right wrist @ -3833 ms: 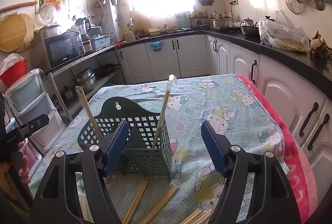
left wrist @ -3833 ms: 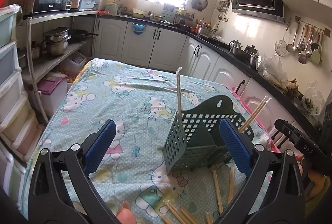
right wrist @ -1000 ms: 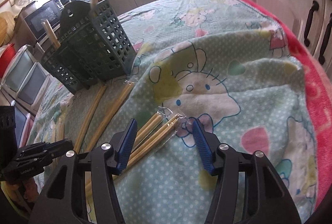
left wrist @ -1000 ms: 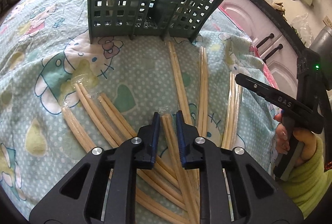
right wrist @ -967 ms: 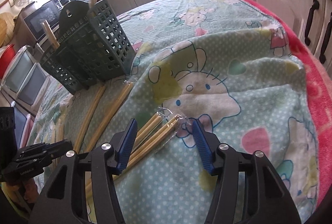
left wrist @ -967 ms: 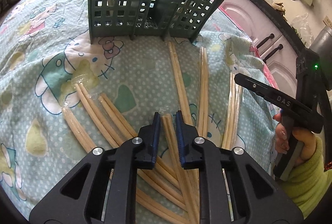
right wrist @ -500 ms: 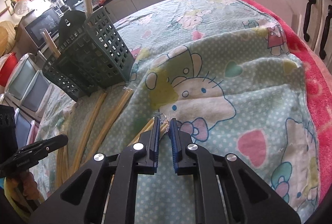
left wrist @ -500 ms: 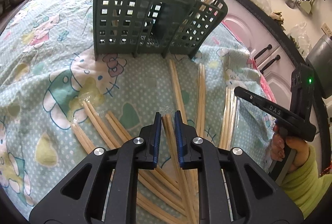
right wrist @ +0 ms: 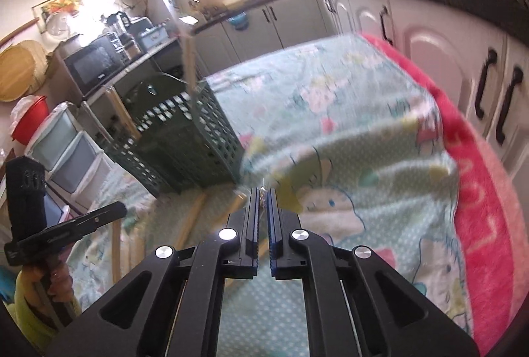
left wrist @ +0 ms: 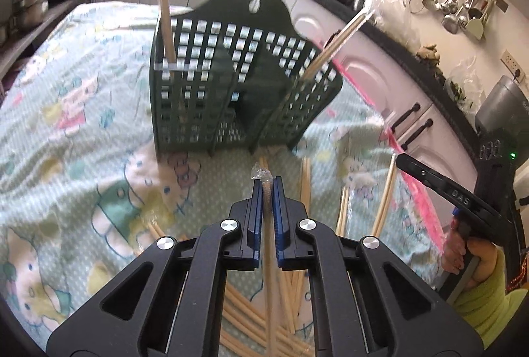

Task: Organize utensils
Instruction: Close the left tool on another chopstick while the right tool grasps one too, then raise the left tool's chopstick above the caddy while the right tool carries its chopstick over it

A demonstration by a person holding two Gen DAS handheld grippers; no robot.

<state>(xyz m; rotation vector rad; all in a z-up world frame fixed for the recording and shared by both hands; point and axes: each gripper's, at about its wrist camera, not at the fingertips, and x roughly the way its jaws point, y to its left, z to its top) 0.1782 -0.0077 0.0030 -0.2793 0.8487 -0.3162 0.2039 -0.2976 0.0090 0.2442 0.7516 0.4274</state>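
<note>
Blue-padded left tool and right tool each pinch plastic-wrapped, apparently wooden chopsticks near the slotted green holder.

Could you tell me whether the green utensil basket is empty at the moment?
Not empty: the green basket holds two wrapped chopstick pairs, standing up in separate compartments.

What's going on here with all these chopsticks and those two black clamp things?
A person is tidying wrapped chopsticks into a green slotted holder on a cartoon-print tablecloth. The left hand-held gripper is shut on one wrapped pair, and the right hand-held gripper has just closed on another wrapped pair. Two pairs already stand in the holder; several loose chopsticks lie on the cloth.
</note>
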